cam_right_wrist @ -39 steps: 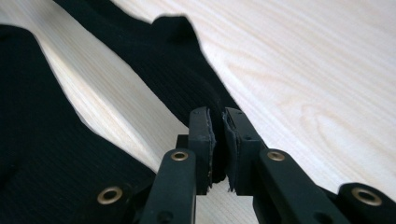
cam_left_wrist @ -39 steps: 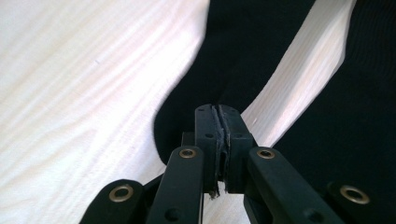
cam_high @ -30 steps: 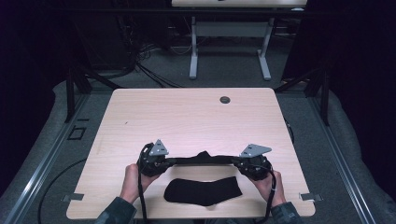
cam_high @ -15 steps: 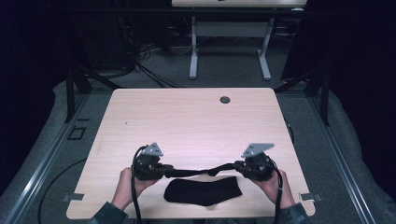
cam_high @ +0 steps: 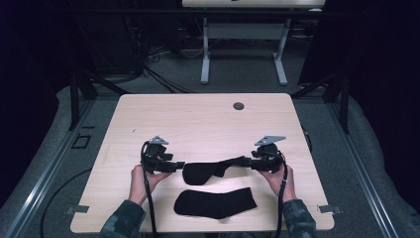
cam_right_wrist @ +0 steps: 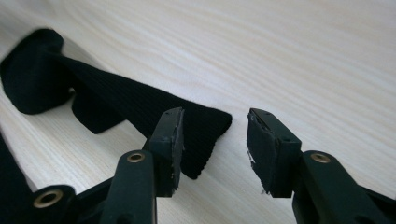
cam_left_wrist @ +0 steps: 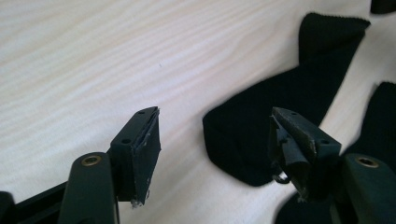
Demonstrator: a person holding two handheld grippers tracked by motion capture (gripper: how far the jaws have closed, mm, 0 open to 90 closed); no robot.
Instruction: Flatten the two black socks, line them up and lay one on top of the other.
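Two black socks lie on the pale wooden table (cam_high: pixel 198 119). The farther sock (cam_high: pixel 213 168) rests slack and partly folded between my two grippers. My left gripper (cam_high: pixel 179 165) stands open at its rounded end (cam_left_wrist: pixel 247 135), and its jaws (cam_left_wrist: pixel 215 116) have just been opening, with no pad on the cloth. My right gripper (cam_high: pixel 246 161) is open too, its jaws (cam_right_wrist: pixel 215 114) have just been opening, and the sock's other end (cam_right_wrist: pixel 201 130) lies on the table below its left jaw. The nearer sock (cam_high: pixel 215 203) lies flat by the front edge.
A small dark round grommet (cam_high: pixel 238 105) is set in the table near its far edge. Beyond the table are a white desk frame (cam_high: pixel 242 44) and cables on the grey floor. The nearer sock's edge (cam_left_wrist: pixel 378 112) shows at the right of the left gripper view.
The farther sock was stretched taut between both shut grippers. Both have now let go, and it lies slack on the table with the jaws apart.
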